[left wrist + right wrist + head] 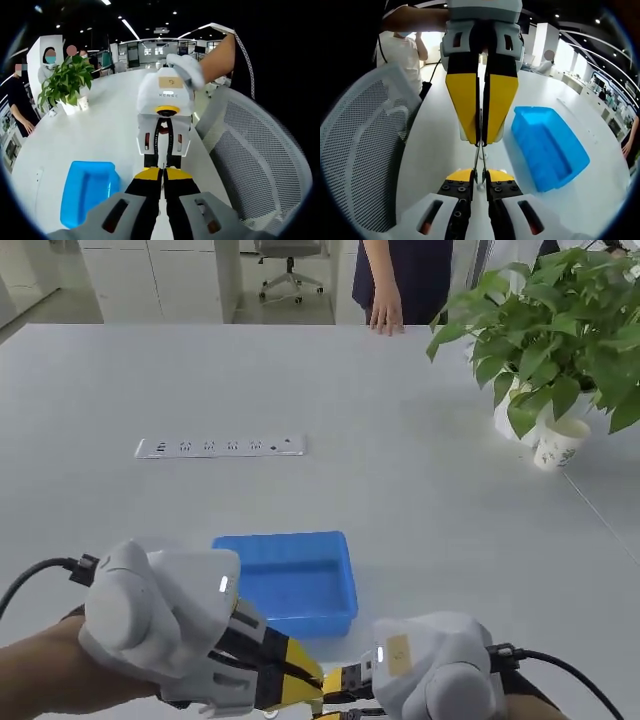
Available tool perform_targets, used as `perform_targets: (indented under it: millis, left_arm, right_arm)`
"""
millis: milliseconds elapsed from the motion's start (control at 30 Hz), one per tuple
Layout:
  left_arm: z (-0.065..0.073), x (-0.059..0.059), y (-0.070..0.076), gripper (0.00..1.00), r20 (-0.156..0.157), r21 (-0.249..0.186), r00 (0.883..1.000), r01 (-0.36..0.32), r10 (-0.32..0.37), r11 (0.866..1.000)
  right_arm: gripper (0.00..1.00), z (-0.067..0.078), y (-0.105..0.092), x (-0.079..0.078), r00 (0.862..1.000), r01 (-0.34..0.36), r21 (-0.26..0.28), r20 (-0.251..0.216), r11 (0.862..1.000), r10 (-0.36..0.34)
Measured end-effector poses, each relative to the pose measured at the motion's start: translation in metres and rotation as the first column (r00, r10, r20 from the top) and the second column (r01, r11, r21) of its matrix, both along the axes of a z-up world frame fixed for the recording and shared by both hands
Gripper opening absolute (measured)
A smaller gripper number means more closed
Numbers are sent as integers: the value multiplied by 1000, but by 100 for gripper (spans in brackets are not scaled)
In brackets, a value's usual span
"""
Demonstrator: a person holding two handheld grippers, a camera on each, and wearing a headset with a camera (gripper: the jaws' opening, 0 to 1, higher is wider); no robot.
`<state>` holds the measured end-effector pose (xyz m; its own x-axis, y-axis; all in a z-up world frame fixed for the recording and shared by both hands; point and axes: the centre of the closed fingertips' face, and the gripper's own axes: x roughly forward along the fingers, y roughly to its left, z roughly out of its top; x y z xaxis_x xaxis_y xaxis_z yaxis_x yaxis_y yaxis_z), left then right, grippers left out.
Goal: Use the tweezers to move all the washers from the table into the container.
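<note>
My two grippers meet tip to tip at the near edge of the white table [420,470]. A thin pair of metal tweezers [479,159] runs between them. The left gripper [303,678] [481,141] has its yellow jaws pressed together on one end of the tweezers. The right gripper [347,680] [480,176] [163,161] is shut on the other end. A blue rectangular container [300,541] [80,197] [547,145] stands just behind the grippers and looks empty. In the left gripper view, that gripper [163,173] has its own jaws closed. I cannot make out any washers.
A white power strip [220,447] lies mid-table on the left. A potted plant [550,350] and a white cup [556,446] stand at the right. A person's hand [385,312] rests at the far edge. A white mesh chair [250,165] [365,150] is close behind me.
</note>
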<state>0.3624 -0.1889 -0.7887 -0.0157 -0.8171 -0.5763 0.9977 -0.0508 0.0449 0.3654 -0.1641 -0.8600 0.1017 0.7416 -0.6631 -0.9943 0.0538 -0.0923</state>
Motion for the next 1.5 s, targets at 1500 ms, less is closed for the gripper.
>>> perform_targets:
  millis: [1500]
  left_arm:
    - [-2, 7, -9, 5, -54, -15, 999, 1, -2, 1000]
  right_arm:
    - [13, -1, -6, 1, 999, 38, 10, -18, 999, -37]
